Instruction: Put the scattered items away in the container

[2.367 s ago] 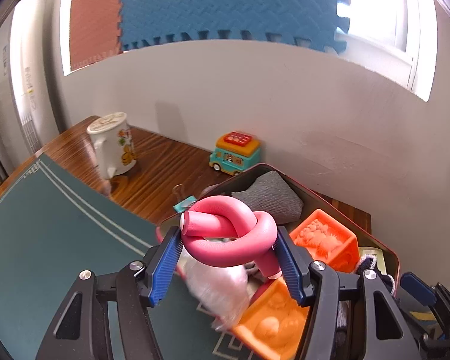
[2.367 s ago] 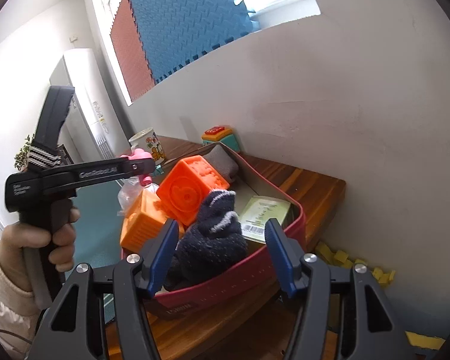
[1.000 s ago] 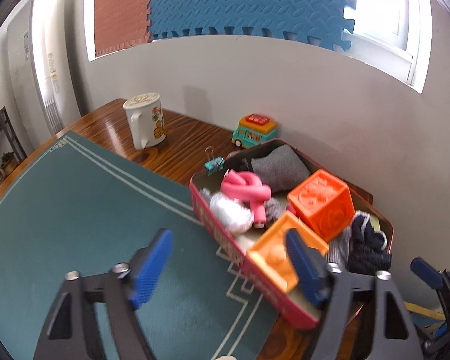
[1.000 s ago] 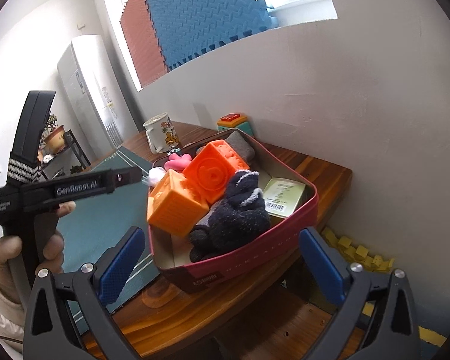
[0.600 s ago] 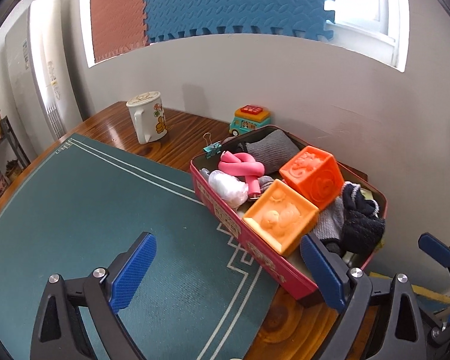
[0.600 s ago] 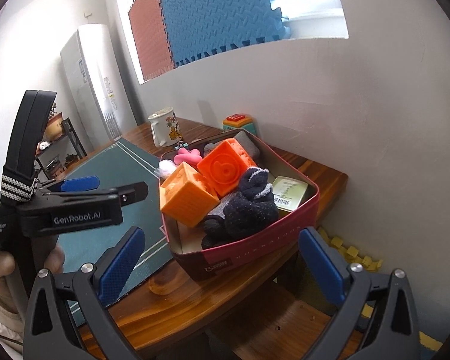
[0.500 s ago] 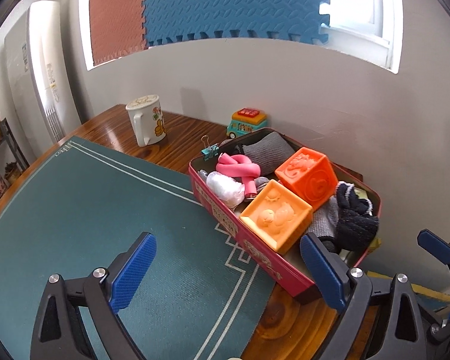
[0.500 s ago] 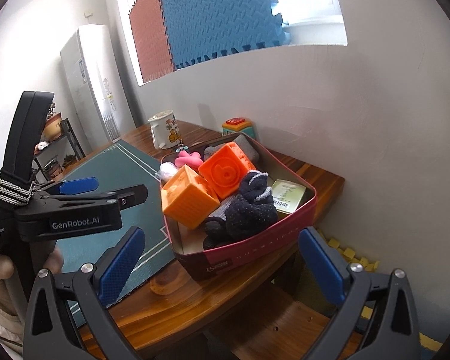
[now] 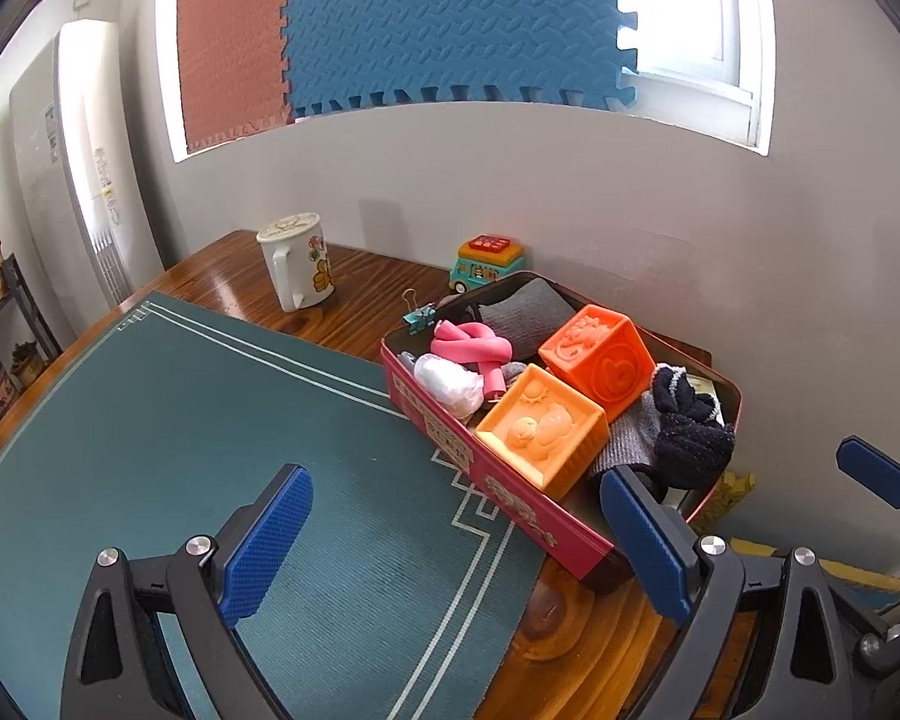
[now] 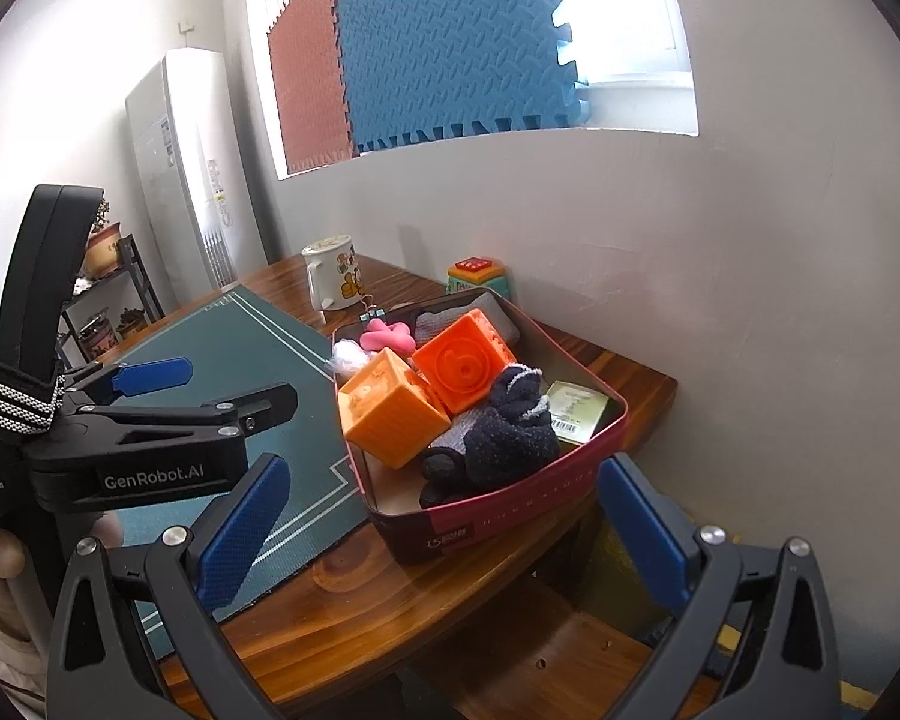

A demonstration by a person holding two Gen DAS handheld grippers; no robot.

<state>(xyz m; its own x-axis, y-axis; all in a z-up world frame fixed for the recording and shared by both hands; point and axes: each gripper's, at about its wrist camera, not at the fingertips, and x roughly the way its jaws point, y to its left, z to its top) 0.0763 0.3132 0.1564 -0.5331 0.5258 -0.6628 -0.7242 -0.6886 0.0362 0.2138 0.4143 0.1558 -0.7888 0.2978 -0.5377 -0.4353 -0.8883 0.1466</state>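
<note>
The red container [image 9: 513, 513] [image 10: 498, 519] sits at the table's right end, against the wall. It holds two orange toy cubes [image 9: 540, 426] [image 10: 390, 408], a pink foam twist [image 9: 471, 351] [image 10: 384, 333], a dark sock bundle [image 9: 690, 432] [image 10: 510, 432], a grey cloth [image 9: 525, 312], a clear plastic wad [image 9: 450, 381] and a paper tag [image 10: 573, 408]. My left gripper [image 9: 456, 540] [image 10: 210, 384] is open and empty above the green mat, short of the container. My right gripper [image 10: 444, 534] is open and empty, back from the container's near end.
A white cartoon mug [image 9: 297, 267] [image 10: 333, 279], a toy bus [image 9: 486, 264] [image 10: 477, 276] and a teal binder clip [image 9: 420, 315] stand on the wooden table [image 10: 342, 594] behind the container. A green mat [image 9: 180, 420] covers the left side. The wall is close on the right.
My left gripper let the pink foam twist go into the container and my right let go the dark sock bundle. Both opened wide and drew back from the container.
</note>
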